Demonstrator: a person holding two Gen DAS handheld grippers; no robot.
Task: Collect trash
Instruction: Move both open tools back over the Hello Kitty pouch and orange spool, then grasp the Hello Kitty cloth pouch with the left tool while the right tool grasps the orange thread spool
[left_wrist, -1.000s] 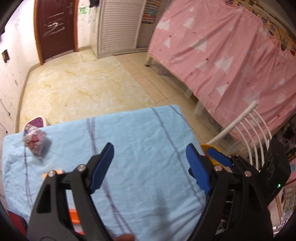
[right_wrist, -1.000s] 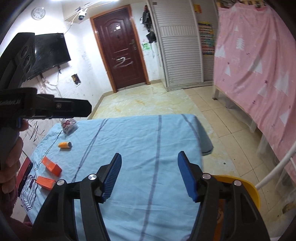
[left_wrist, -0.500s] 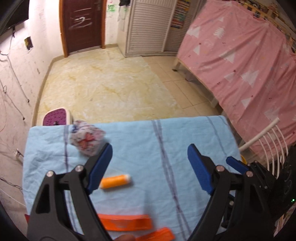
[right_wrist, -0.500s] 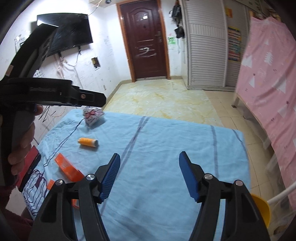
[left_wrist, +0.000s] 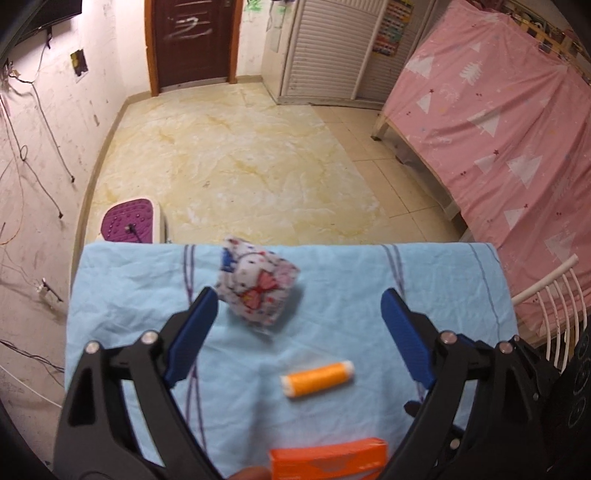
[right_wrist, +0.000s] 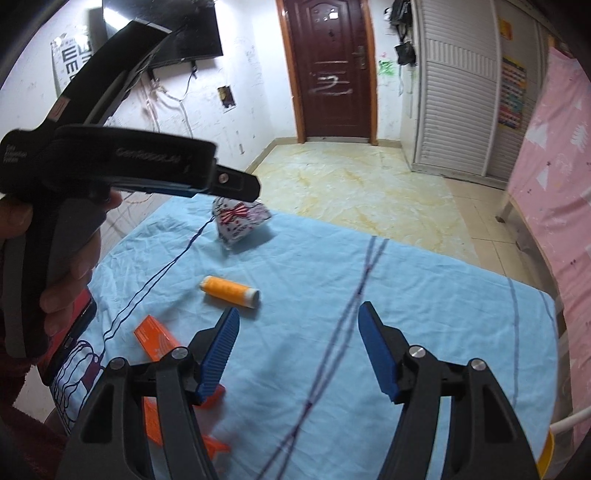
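Both views have swung left since a second ago, bringing the trash onto our blue cloth (left_wrist: 129, 288). Our left gripper (left_wrist: 295, 314) has just been opening, empty; the right gripper (right_wrist: 297, 332) gapes empty too. The cartoon-print wrapper (left_wrist: 258, 286) near the far edge looks light and crushable: pinch its middle. No legible brand.

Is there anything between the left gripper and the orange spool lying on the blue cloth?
Nothing visible. The left gripper has just been opening its jaws, and they hold nothing. The orange spool lies in the open on the blue cloth, apart from the patterned packet beyond it and the orange box nearer the camera.
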